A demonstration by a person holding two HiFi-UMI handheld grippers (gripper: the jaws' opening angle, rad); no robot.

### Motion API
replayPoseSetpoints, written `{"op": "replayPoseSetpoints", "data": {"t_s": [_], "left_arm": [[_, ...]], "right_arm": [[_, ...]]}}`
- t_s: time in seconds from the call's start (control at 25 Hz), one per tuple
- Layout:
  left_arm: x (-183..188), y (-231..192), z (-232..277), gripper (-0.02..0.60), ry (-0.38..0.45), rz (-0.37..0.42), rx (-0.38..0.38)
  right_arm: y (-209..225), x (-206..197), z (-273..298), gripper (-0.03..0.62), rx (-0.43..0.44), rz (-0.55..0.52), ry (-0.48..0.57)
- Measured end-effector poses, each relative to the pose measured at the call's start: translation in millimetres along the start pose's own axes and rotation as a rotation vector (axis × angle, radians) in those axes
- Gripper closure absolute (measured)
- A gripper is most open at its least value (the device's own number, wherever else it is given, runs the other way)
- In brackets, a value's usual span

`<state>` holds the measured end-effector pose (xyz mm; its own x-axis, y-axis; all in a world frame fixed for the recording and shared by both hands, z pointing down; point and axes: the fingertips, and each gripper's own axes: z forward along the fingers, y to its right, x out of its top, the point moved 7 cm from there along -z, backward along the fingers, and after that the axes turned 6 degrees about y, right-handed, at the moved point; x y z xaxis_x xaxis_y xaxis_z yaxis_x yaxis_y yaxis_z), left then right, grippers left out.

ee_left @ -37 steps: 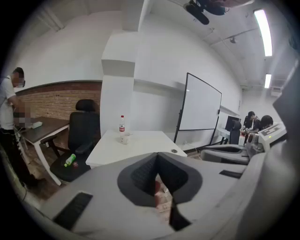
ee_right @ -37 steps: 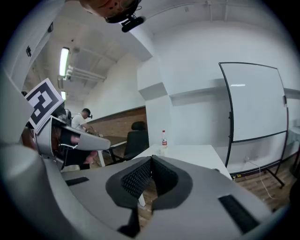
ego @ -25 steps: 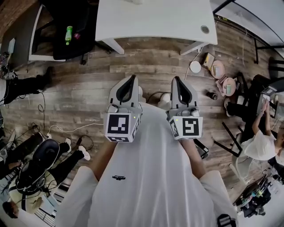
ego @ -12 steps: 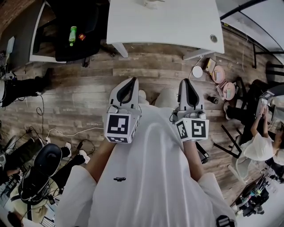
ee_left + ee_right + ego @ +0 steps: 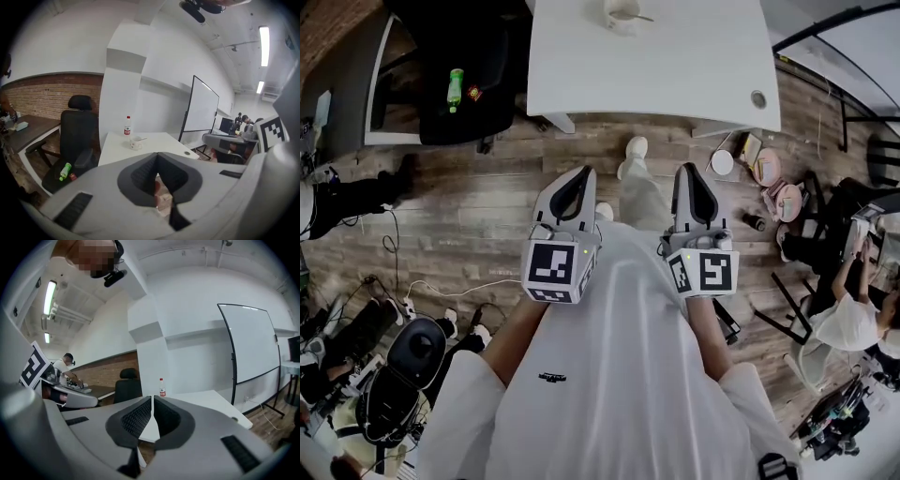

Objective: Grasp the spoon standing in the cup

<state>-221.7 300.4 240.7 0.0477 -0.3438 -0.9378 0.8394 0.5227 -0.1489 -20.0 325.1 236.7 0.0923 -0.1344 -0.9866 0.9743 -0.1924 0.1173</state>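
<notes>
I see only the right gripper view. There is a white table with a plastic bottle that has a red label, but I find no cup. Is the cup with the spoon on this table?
Observer: Yes. The left gripper view shows a small white cup on the white table, close to the red-labelled plastic bottle, on its near side.
Operator: How does the spoon stand?
Observer: The thin spoon leans over the cup's rim, with its handle towards the right in that view.
Operator: Is the left hand-held gripper ready to take it?
Observer: Not yet. The left hand-held gripper has its jaws together, with nothing between them.
</notes>
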Motion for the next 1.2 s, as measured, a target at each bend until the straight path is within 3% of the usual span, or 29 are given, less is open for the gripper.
{"op": "replayPoseSetpoints", "data": {"t_s": [0.52, 0.68, 0.88, 1.2], "left_arm": [[73, -8, 189, 0.588, -0.045, 0.043, 0.006], [91, -5, 232, 0.588, -0.047, 0.051, 0.055], [96, -16, 262, 0.588, -0.052, -0.011, 0.123], [83, -29, 311, 0.588, -0.101, -0.083, 0.110]], "right_arm": [[118, 29, 169, 0.589, 0.090, 0.015, -0.004], [151, 32, 209, 0.589, 0.130, 0.023, -0.011], [162, 28, 249, 0.589, 0.185, 0.037, -0.032], [174, 20, 279, 0.589, 0.224, 0.033, -0.065]]}}
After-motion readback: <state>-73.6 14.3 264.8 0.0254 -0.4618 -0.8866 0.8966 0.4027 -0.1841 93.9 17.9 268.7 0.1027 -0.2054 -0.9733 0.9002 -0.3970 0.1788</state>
